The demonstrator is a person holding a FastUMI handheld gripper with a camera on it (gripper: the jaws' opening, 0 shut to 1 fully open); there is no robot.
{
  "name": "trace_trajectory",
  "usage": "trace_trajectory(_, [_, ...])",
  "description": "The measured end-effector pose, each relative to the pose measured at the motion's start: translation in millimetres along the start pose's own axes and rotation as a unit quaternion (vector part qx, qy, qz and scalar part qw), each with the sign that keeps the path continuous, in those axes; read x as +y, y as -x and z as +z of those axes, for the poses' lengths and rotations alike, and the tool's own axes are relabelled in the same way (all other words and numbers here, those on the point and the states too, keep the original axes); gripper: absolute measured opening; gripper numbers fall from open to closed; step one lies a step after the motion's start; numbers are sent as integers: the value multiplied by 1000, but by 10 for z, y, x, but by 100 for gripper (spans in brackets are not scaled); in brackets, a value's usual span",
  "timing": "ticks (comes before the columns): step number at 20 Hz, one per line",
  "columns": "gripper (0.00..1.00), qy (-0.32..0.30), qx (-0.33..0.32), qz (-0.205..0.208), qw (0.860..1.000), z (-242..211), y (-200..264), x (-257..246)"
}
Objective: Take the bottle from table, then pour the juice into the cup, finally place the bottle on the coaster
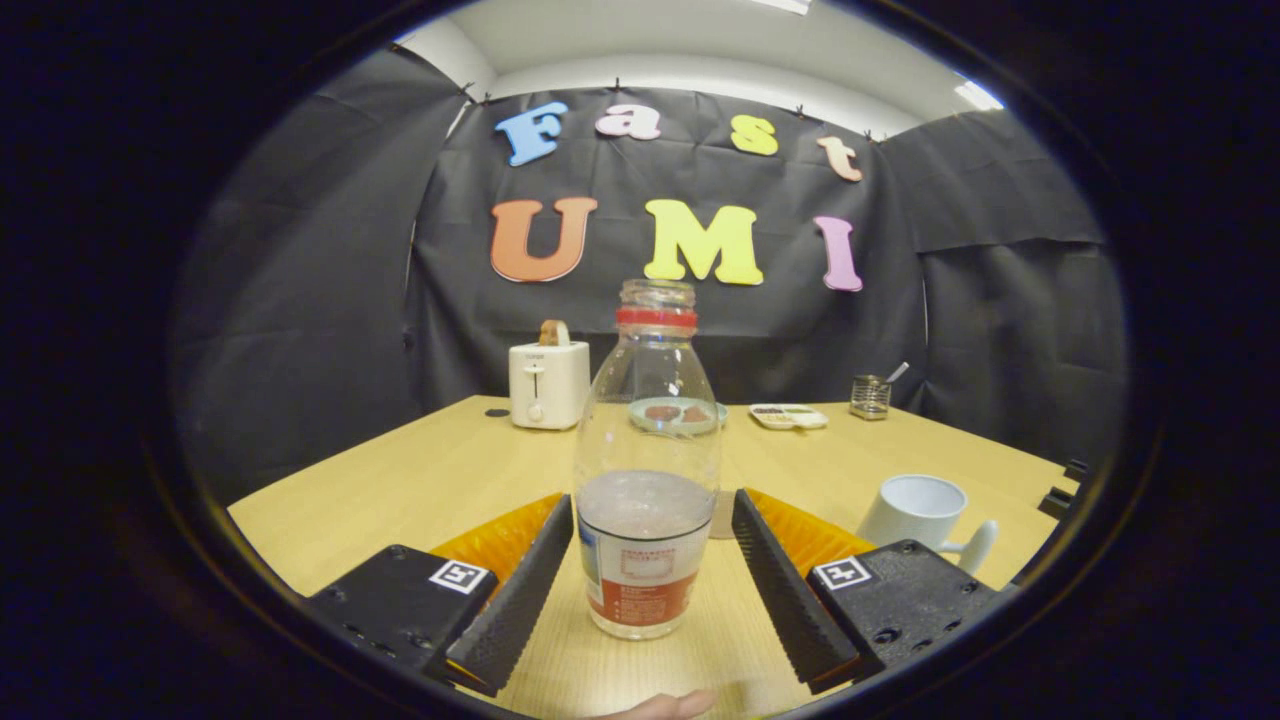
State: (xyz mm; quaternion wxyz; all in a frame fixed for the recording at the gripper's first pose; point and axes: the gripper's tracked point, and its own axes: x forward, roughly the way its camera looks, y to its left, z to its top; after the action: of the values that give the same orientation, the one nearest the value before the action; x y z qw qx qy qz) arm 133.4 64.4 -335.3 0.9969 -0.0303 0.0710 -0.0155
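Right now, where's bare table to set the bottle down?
Gripper is open around the bottle, neither finger pressing. Free: the table between the left finger and the toaster, and the patch between the cup and the tray. Crowded: back row, with the plate and glass.

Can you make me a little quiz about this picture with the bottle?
1. True or false: the gripper fingers are already squeezing the bottle.
2. What stands nearest the right finger? A. the white cup B. the toaster C. the glass jar
3. Fill in: the bottle stands upright on the ____.

Key: 1. False, the fingers are open with a gap on each side of the bottle. 2. A. 3. table.
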Motion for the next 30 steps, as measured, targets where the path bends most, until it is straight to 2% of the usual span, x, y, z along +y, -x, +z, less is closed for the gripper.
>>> trace_trajectory(3, [100, -22, -17, -5, 1000, 69, -52, -20])
trace_trajectory(5, [78, -48, -10, 8, 999, 86, -33, 24])
trace_trajectory(10, [77, -146, 1, 46, 988, 376, 140, 151])
trace_trajectory(12, [77, -216, 6, 62, 974, 521, 186, 185])
trace_trajectory(14, [77, -289, 5, 74, 954, 657, 228, 193])
trace_trajectory(19, [76, -394, 23, 90, 914, 692, 250, 271])
trace_trajectory(25, [76, -471, 19, 94, 877, 721, 251, 116])
trace_trajectory(30, [76, -543, 18, 96, 834, 812, 185, -77])
